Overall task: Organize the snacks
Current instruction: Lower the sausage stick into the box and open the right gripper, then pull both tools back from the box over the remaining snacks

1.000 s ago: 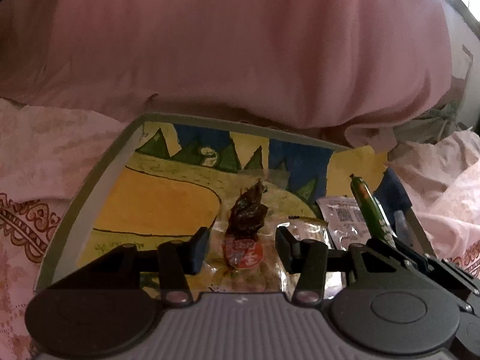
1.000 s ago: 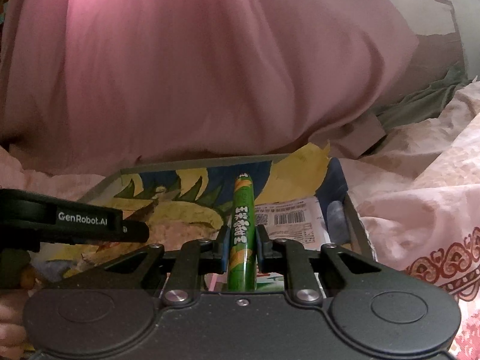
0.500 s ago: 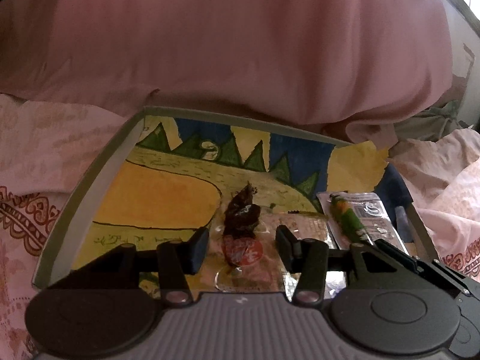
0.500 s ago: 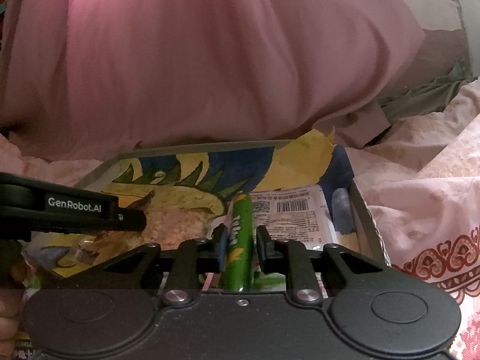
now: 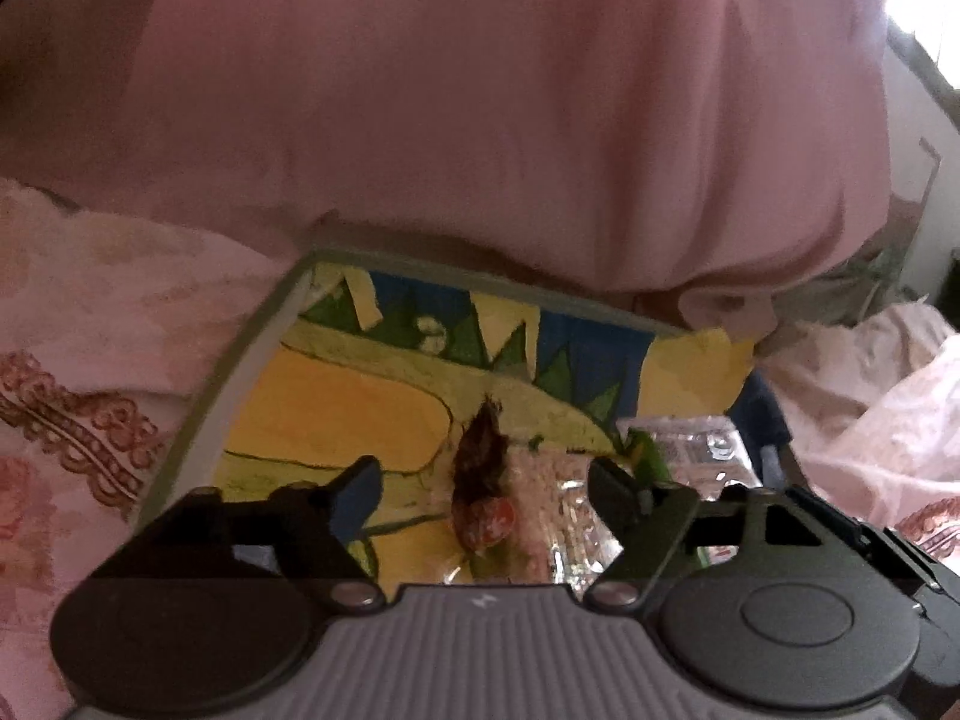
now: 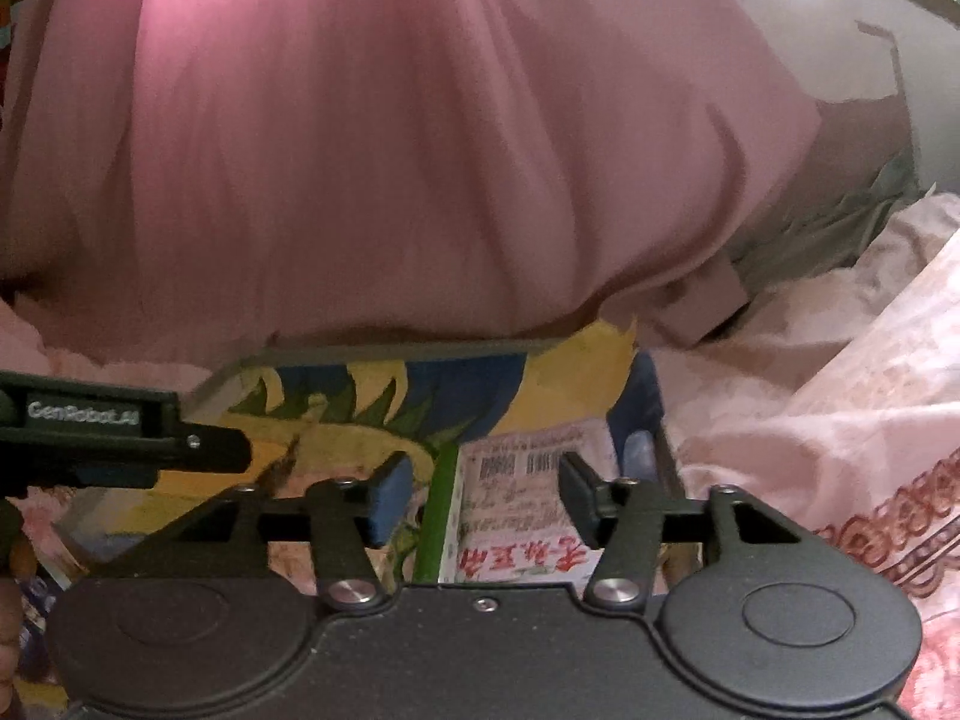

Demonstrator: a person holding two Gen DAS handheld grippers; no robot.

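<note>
From the left wrist camera, the left gripper [image 5: 483, 474] hangs low over a shallow tray [image 5: 240, 360] whose floor is painted with yellow fields, green peaks and a blue sky. Its jaws stand wide apart and grip nothing. Between them, lying on the tray floor, is a clear-wrapped snack [image 5: 480, 480] with a dark brown, ragged piece inside and a round red label at its near end. Just to the right of it lies a crinkled clear packet [image 5: 570, 492] with pale contents. Beyond the right finger a bit of a green stick snack [image 5: 651, 456] shows, resting against a flat clear packet with print on it [image 5: 702, 456] at the tray's right side. A big pink cloth [image 5: 480, 120] fills the upper part of the view behind the tray, and pale pink patterned bedding [image 5: 90, 330] lies around it.

From the right wrist camera, the right gripper [image 6: 486, 495] is also spread open, its fingers clear of everything. The green stick snack [image 6: 438, 510] lies in the tray between the jaws, nearer the left finger, alongside the left edge of a white packet with barcodes and red lettering [image 6: 522, 510]. That packet sits in the tray's right end, under the gap between the fingers. The left gripper's body [image 6: 120, 438], marked GenRobot.AI, reaches in from the left over the tray [image 6: 390, 354]. The pink cloth [image 6: 420, 150] hangs behind.
</note>
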